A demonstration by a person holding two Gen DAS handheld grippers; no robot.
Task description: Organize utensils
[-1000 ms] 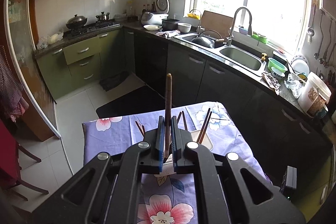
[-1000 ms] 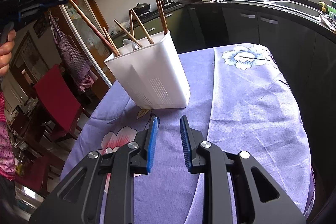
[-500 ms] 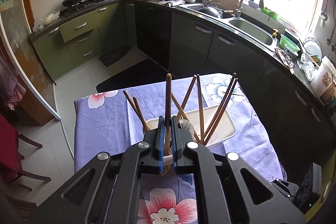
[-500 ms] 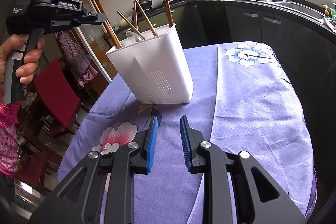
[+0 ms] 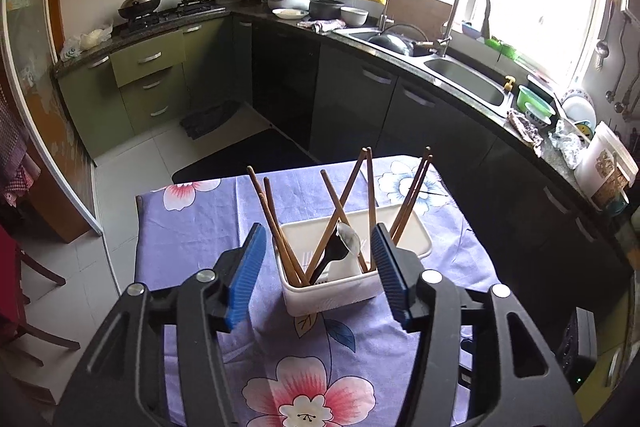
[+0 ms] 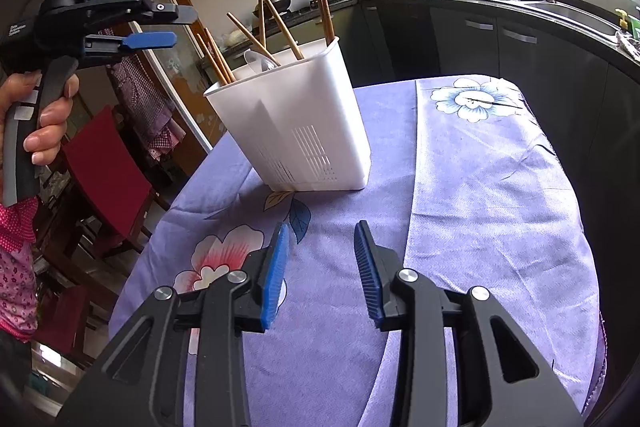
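Released chopstick now stands in white holder (image 5: pixel 332 291); left gripper (image 5: pixel 318 259) jaws spread wide above it. Right gripper (image 6: pixel 320 259) jaws spread, empty, over tablecloth (image 6: pixel 480 187).

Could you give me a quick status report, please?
Left tool open above white holder. Right tool open, empty. Chopsticks in holder. Nothing in the way.

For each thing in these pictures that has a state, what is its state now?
left gripper: open, holding nothing, above the holder
right gripper: open, holding nothing, over the tablecloth
white utensil holder: upright on the tablecloth
chopsticks: standing tilted inside the holder
spoon: inside the holder
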